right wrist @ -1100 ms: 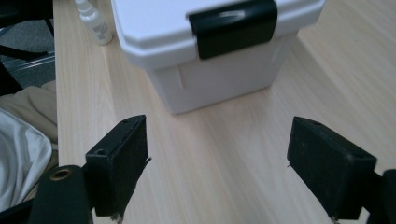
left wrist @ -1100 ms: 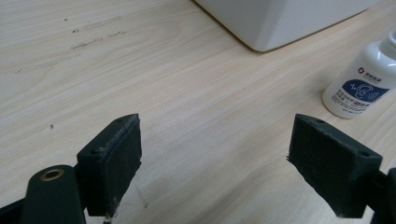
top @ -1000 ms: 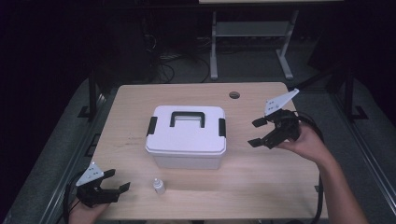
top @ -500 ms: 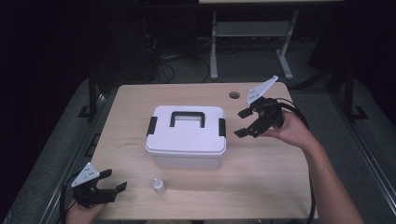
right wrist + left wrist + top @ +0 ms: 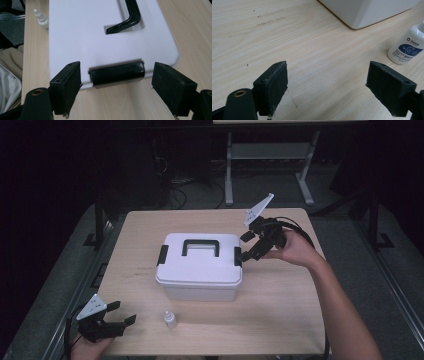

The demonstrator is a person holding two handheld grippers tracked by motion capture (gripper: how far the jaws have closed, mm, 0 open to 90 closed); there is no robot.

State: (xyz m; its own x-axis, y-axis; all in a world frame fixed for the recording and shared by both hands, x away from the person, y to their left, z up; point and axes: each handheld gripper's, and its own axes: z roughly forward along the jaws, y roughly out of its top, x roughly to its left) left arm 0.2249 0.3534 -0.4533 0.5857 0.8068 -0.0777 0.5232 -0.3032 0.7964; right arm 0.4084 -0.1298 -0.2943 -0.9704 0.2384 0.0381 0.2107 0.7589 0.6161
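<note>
Closing in on the box's (image 5: 200, 265) right-hand latch (image 5: 117, 74) is the right gripper (image 5: 248, 245), its jaws standing wide with the black latch lying between them, neither pad touching it; those jaws have just been narrowing a little. The box is sitting mid-counter (image 5: 280, 305), lid shut, black handle (image 5: 201, 246) lying flat on top, a matching latch (image 5: 162, 255) on its left end. In the right gripper view the latch is showing just ahead of the jaws, level with the box's lid edge. The left gripper (image 5: 117, 314) is resting at the counter's near left corner, well apart from the box, jaws spread wide over bare wood and gripping nothing. A small white bottle (image 5: 170, 319) is standing upright just in front of the box, near the left gripper.
</note>
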